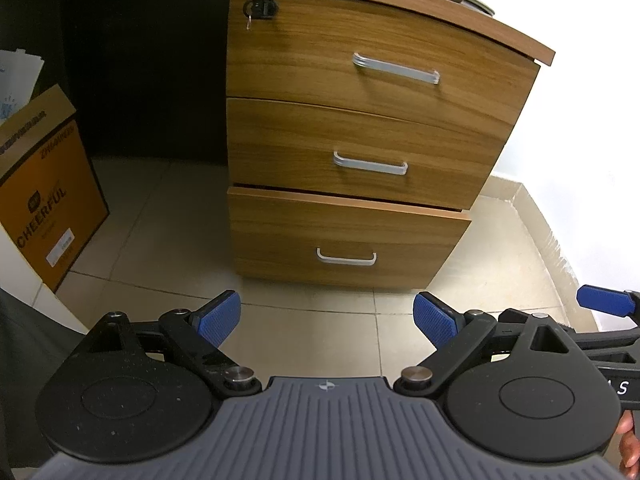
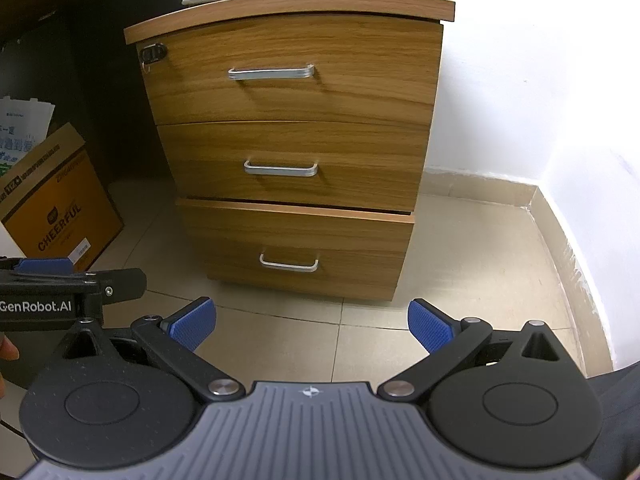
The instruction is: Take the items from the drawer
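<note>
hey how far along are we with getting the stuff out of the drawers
Barely started. Done: only that the bottom drawer stands slightly proud of the cabinet; the top drawer and middle drawer look shut. In hand: nothing. The left gripper and right gripper are open and empty, short of the handles. Left: pull a drawer open and lift the items out.

The three-drawer wooden cabinet (image 1: 352,136) is viewed from above and in front by both wrist cameras, tilted downward, near; cabinet front and tiled floor (image 2: 460,264) are shared.
</note>
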`<act>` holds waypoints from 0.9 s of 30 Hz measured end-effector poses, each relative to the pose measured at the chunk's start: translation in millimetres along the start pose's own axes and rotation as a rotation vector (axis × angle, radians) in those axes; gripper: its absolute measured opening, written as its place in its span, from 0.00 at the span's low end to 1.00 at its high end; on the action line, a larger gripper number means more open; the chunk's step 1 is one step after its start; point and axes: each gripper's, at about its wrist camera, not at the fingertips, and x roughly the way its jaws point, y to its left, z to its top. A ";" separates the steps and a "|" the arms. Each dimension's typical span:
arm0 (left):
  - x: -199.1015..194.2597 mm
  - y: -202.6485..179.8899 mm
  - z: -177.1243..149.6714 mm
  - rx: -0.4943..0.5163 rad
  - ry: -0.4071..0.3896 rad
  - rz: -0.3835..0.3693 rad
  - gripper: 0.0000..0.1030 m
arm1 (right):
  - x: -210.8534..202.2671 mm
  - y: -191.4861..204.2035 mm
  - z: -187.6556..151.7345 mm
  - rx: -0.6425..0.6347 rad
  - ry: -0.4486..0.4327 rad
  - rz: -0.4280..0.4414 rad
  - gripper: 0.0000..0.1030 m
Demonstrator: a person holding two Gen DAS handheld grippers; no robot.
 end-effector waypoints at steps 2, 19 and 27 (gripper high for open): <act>-0.5 -0.2 -0.6 0.005 -0.001 0.000 0.92 | -0.2 -0.5 -0.1 -0.002 0.000 0.001 1.00; -0.8 -0.6 -0.3 0.009 -0.001 0.001 0.92 | 1.3 -0.7 3.0 -0.007 0.008 0.001 1.00; -0.9 -0.8 -0.1 0.012 -0.002 0.003 0.92 | 2.0 -0.3 3.2 -0.006 0.011 0.001 1.00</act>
